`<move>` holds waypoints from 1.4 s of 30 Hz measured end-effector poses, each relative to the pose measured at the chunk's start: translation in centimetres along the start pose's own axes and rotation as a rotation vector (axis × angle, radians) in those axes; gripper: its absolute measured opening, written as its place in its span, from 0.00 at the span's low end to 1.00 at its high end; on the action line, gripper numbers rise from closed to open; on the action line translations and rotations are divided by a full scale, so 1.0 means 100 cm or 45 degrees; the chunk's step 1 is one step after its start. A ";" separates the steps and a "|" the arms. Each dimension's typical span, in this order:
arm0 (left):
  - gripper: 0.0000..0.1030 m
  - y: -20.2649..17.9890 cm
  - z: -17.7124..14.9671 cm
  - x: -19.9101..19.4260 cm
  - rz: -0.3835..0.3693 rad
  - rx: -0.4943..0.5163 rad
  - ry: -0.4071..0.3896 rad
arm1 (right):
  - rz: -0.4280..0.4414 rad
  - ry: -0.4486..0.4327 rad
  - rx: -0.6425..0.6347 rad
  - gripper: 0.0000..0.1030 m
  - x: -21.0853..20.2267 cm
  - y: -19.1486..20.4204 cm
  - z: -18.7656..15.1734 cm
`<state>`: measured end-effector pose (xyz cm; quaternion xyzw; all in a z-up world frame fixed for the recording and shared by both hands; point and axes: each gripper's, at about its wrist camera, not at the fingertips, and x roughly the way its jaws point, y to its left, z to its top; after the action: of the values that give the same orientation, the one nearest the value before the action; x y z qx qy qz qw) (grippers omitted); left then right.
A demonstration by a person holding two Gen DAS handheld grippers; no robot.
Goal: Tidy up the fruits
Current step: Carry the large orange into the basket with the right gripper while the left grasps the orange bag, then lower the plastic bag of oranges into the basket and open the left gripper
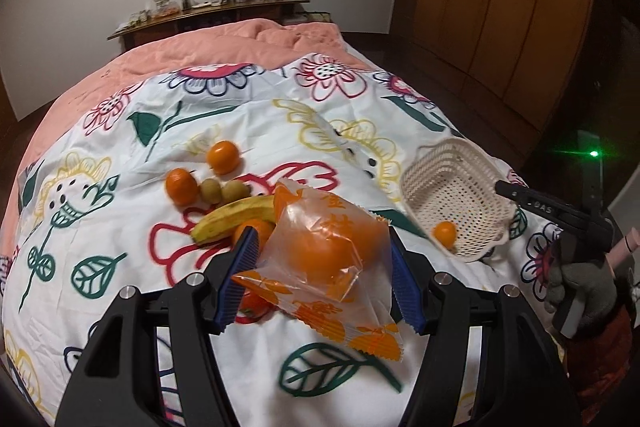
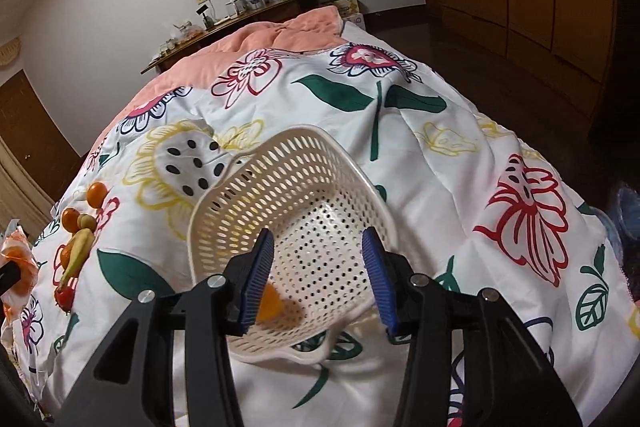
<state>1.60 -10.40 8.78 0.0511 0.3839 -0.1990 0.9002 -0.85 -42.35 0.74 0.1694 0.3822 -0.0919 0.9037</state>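
Note:
My left gripper (image 1: 325,273) is shut on an orange wrapped in a clear printed plastic bag (image 1: 328,251), held above the bed. A white perforated basket (image 2: 296,187) sits tilted on the floral bedspread, with one orange (image 2: 269,301) inside, also seen as the orange (image 1: 446,233) in the basket (image 1: 452,187). My right gripper (image 2: 317,279) hovers open over the basket's near rim, its pads touching nothing. Loose on the spread lie a banana (image 1: 236,219), two oranges (image 1: 223,157), two small greenish fruits (image 1: 224,190), and another orange (image 1: 258,229) partly hidden behind my left finger.
The floral bedspread (image 1: 120,247) covers a bed with a pink quilt (image 1: 224,43) at the far end. A wooden shelf with small items (image 1: 224,3) stands behind, wardrobe doors (image 1: 520,7) to the right. A gloved hand (image 1: 576,291) holds the right gripper.

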 end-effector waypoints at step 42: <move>0.87 -0.093 0.049 0.073 -0.084 0.063 0.034 | 0.116 -0.088 0.039 0.53 -0.033 -0.001 -0.001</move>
<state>5.72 -22.47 7.57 0.0631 0.3925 -0.2373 0.8864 -3.21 -42.27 3.03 0.1971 0.3411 -0.0624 0.9170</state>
